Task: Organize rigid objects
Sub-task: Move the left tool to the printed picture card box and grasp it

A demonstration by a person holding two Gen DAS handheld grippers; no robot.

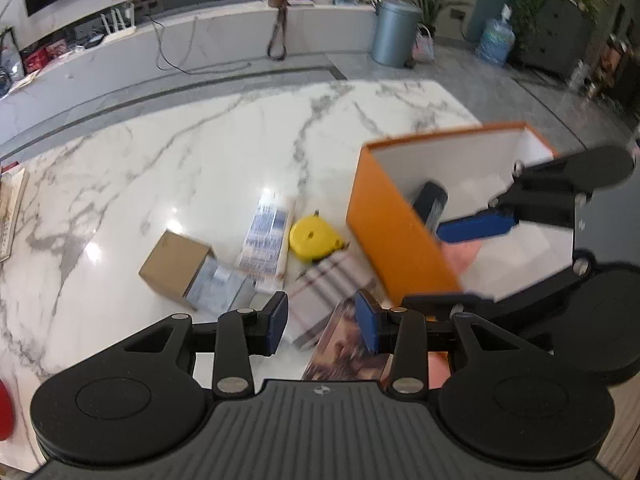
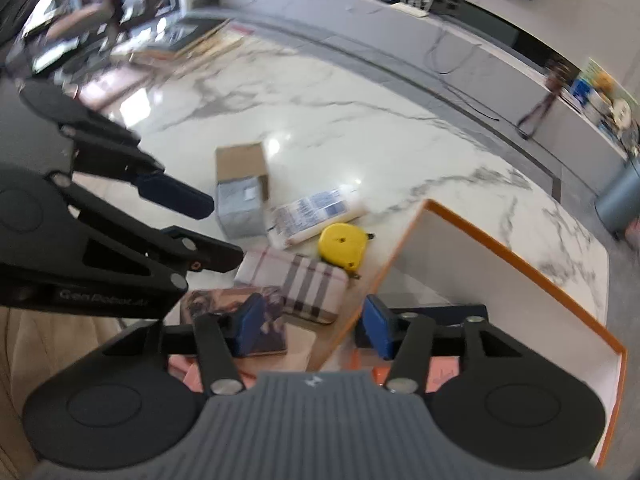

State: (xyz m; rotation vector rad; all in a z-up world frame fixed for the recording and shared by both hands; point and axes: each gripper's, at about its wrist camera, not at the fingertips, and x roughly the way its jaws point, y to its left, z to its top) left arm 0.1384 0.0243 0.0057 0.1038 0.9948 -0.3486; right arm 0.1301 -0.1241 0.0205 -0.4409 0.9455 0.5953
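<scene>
An orange box (image 1: 394, 236) with white inside walls stands on the marble table; it also shows in the right wrist view (image 2: 520, 264). A dark cylinder (image 1: 430, 202) lies inside it. Outside lie a yellow tape measure (image 1: 314, 238) (image 2: 342, 246), a plaid case (image 1: 328, 288) (image 2: 304, 284), a blue-and-white packet (image 1: 266, 238) (image 2: 316, 214), a cardboard box (image 1: 176, 266) (image 2: 242, 184) and a picture book (image 1: 344, 352) (image 2: 236, 312). My left gripper (image 1: 322, 322) is open and empty above the plaid case and book. My right gripper (image 2: 314, 326) is open and empty over the orange box's near wall.
The white marble table (image 1: 180, 152) ends at the far side, with grey floor beyond. A grey bin (image 1: 394, 34) and a water jug (image 1: 496, 40) stand on the floor. A long low shelf (image 1: 160, 40) runs along the far wall. A pink flat thing (image 2: 440, 372) lies under the right gripper.
</scene>
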